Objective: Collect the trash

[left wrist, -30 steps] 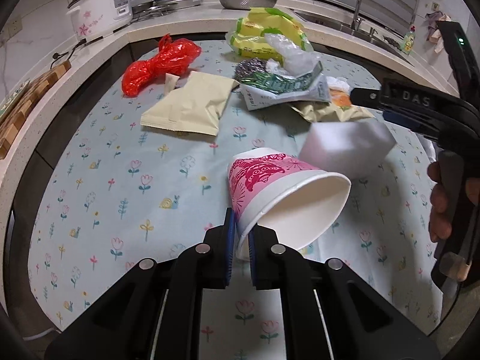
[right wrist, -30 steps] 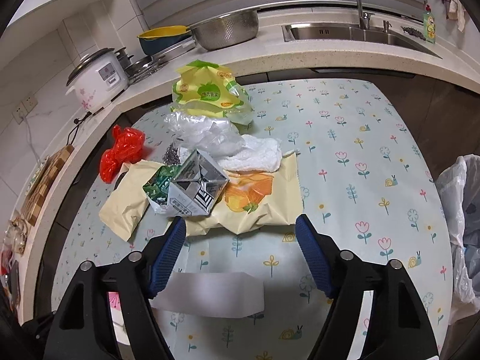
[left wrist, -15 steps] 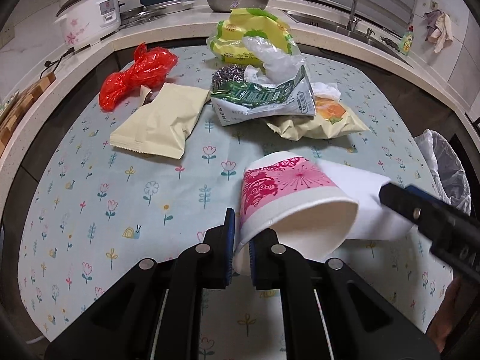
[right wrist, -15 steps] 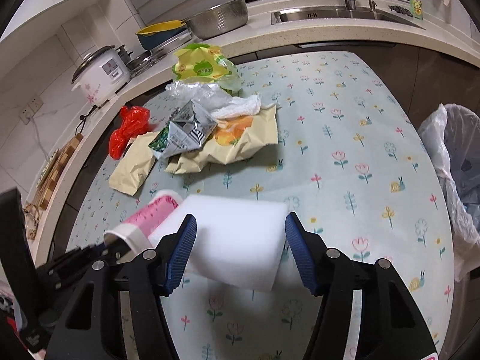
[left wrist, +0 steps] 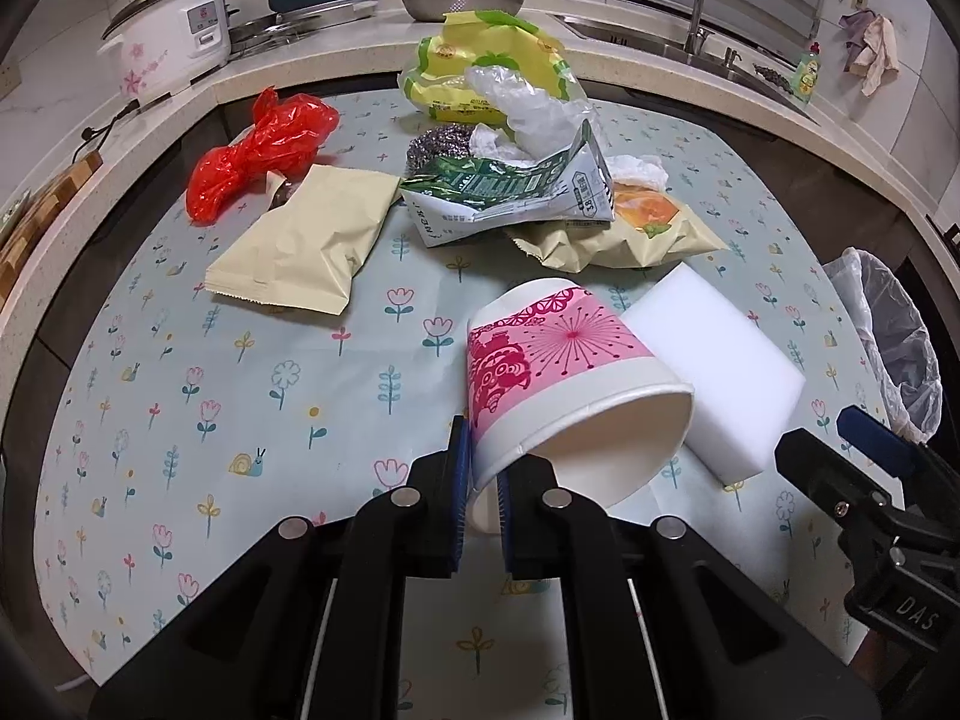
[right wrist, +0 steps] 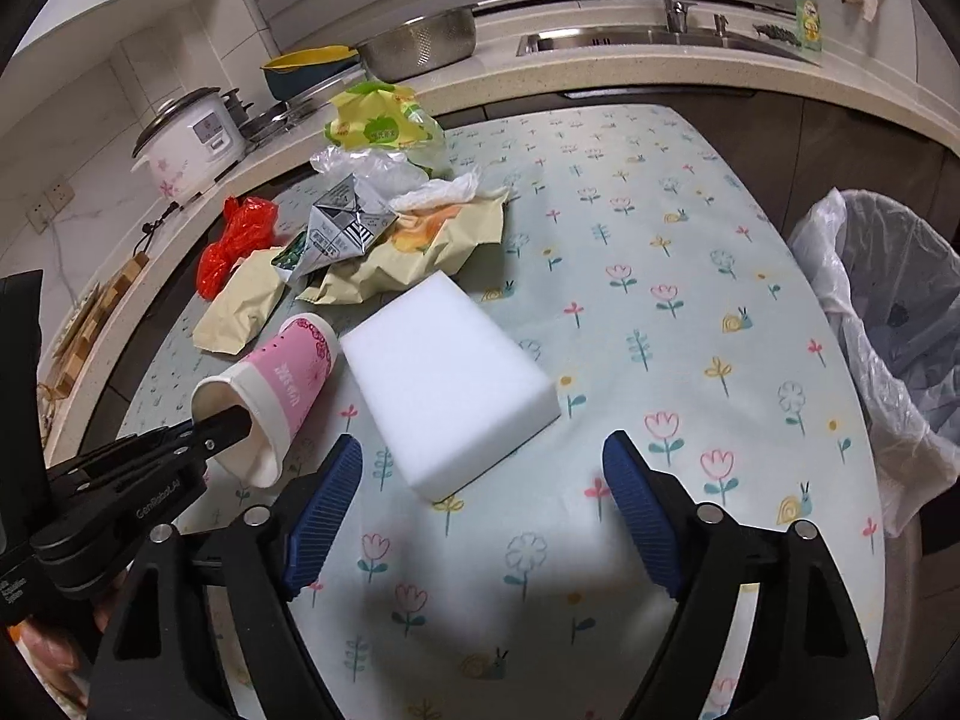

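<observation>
i am viewing the bin [right wrist: 888,324] standing off the table's right edge, lined with a thin plastic bag; its inside is showing dark folds only, and i cannot tell what is lying in it. the steel colander [right wrist: 420,48] and the yellow-and-blue bowl [right wrist: 306,66] are sitting on the counter beyond the table [right wrist: 660,228], contents not visible. the paper cup [left wrist: 558,378], pink-printed and white inside, is showing nothing in it. i am holding this cup tilted with its mouth toward the camera in the left gripper [left wrist: 480,504], whose jaws are clamping the rim wall, one pad outside and one inside. the white sponge block [right wrist: 444,378] is lying flat on the flowered cloth, touching or just beside the cup. the right gripper [right wrist: 480,510] is standing with jaws wide apart; they have just been opening, and the block is lying just ahead of the fingertips, between their lines but touched by neither pad. farther back, the remaining trash is lying in a pile: a red plastic bag [left wrist: 258,150], a beige packet [left wrist: 306,246], a crushed green carton [left wrist: 510,192], an orange-printed wrapper [left wrist: 636,234], a steel scourer [left wrist: 438,144], a clear bag [left wrist: 528,108] and a yellow-green bag [left wrist: 480,60].
</observation>
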The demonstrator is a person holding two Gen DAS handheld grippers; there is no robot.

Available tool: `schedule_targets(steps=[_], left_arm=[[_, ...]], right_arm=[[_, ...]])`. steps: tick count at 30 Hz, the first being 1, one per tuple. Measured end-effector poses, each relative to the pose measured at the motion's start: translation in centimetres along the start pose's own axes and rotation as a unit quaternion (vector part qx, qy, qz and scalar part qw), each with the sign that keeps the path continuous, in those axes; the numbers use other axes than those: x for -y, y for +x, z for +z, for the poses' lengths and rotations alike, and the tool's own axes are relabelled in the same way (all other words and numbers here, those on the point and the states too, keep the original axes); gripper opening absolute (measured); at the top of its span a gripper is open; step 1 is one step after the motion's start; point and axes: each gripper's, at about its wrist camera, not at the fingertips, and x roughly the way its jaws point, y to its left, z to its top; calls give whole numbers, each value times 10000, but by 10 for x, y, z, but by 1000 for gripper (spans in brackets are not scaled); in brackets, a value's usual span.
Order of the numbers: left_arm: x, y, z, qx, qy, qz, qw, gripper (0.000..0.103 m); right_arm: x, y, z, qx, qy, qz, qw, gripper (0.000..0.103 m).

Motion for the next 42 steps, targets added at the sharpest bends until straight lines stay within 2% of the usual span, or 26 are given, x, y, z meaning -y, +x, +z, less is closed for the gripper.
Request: schedule_targets(steps=[7,18,19,20,21,30,37,42], left_arm=[[-3,6,7,-48,-61,63,9999,9],[5,12,20,-60,-74,23,10000,9],[5,12,20,-61,-73,22,10000,9],[6,11,20,-56,-73,22,10000,9],[7,11,20,-50,-68,28,10000,9],[18,-8,22,97,43,-39,9999,9],[41,-33,23,334,246,-151,9990,9],[57,-49,22,479,403,-227,9978,7]], right_arm=[[-14,26,6,-146,-949,-26,9954,84],[-16,57,22,-359,-1524,73,9876,86],[-16,57,21,-381,-1519,112,9876,85],[-16,57,21,-403,-1494,154,9878,73],[-16,56,21,-417,-1445,155,9885,72],[8,9,18,-45,-604,-187,9980,71],[26,-37,13,255,-39,-437,9987,71],[36,-62,11,448,119,-512,9976,71]])
